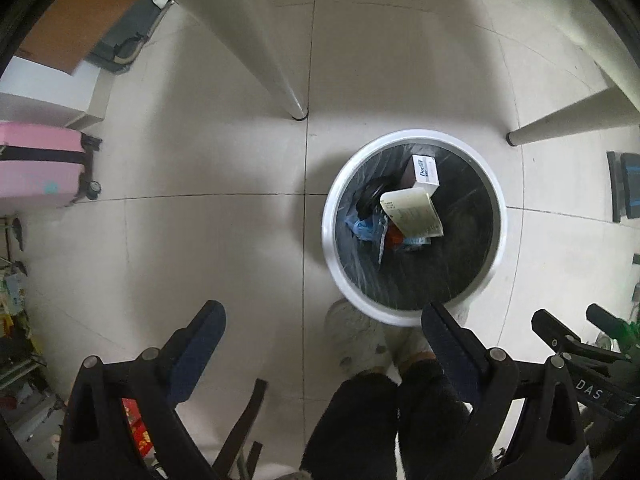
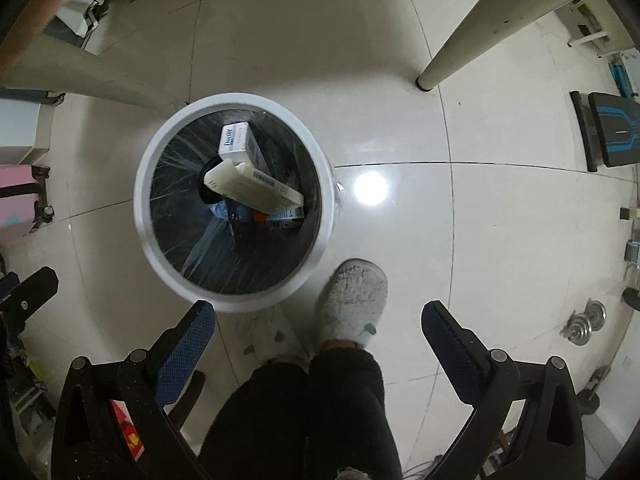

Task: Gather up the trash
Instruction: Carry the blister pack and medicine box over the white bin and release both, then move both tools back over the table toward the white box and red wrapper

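Observation:
A white round bin [image 1: 335, 184] with a black liner stands on the tiled floor, seen from straight above in both views. Inside lie a white carton [image 1: 425, 171], a cream box [image 1: 412, 213] leaning across it, and blue and orange wrappers [image 1: 366, 229]. In the right wrist view the same bin [image 2: 146, 168] holds the carton [image 2: 235, 142] and the cream box [image 2: 256, 189]. My left gripper [image 1: 324, 322] is open and empty, above the floor just left of and nearer than the bin. My right gripper [image 2: 319, 320] is open and empty, over a slipper beside the bin.
A person's dark trouser legs [image 2: 304, 412] and fluffy slippers [image 2: 354, 300] stand against the bin. Table legs [image 1: 260, 40] [image 2: 464, 40] rise nearby. A pink suitcase [image 1: 40, 164] lies left, a dumbbell [image 2: 584, 326] and a dark board [image 2: 608, 132] right.

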The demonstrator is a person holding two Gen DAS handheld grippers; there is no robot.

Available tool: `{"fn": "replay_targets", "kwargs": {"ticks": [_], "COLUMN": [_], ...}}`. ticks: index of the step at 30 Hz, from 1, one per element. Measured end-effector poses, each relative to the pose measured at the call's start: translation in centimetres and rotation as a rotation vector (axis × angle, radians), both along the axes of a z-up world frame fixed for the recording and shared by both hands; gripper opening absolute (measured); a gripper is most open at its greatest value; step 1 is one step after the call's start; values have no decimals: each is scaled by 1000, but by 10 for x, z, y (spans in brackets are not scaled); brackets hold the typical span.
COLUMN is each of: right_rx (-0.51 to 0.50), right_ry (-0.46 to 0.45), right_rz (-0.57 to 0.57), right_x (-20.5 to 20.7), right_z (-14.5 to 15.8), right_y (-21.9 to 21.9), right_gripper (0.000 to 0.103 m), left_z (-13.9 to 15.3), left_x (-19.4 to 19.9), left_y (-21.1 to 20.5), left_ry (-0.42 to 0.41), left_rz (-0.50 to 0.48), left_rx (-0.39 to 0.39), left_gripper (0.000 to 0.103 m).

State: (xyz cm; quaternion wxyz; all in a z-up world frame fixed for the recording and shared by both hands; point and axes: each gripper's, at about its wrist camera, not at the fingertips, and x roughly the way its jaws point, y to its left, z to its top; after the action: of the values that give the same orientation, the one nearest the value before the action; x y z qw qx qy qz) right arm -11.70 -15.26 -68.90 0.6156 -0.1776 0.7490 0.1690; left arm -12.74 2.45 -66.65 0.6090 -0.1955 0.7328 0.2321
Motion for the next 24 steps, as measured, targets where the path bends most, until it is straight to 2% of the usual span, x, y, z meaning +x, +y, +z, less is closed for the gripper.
{"fn": "replay_targets", "kwargs": {"ticks": [5, 10, 16, 21, 24], "right_rx": [15, 35, 72, 147, 217], "right_ry": [-11, -25, -44, -59, -92], "right_rz": [-8, -14, -4, -22, -51], "right_x": [-6, -12, -20, -14, 5], "right_z": [43, 105, 204, 296, 352], "right_y": [1, 2, 1, 1, 2], "right_gripper": [103, 103, 103, 103, 103], "left_z": [35, 83, 170, 270, 318], "left_x": [-7, -15, -21, -9, 7], "left_y": [-9, -22, -27, -21, -11], "left_ry": [-5, -25, -78, -164, -244], "left_rz": [-3, -8, -16, -39, -14], "left_rx": [1, -12, 15, 148, 190], "left_gripper": [100, 100, 100, 100, 100]}}
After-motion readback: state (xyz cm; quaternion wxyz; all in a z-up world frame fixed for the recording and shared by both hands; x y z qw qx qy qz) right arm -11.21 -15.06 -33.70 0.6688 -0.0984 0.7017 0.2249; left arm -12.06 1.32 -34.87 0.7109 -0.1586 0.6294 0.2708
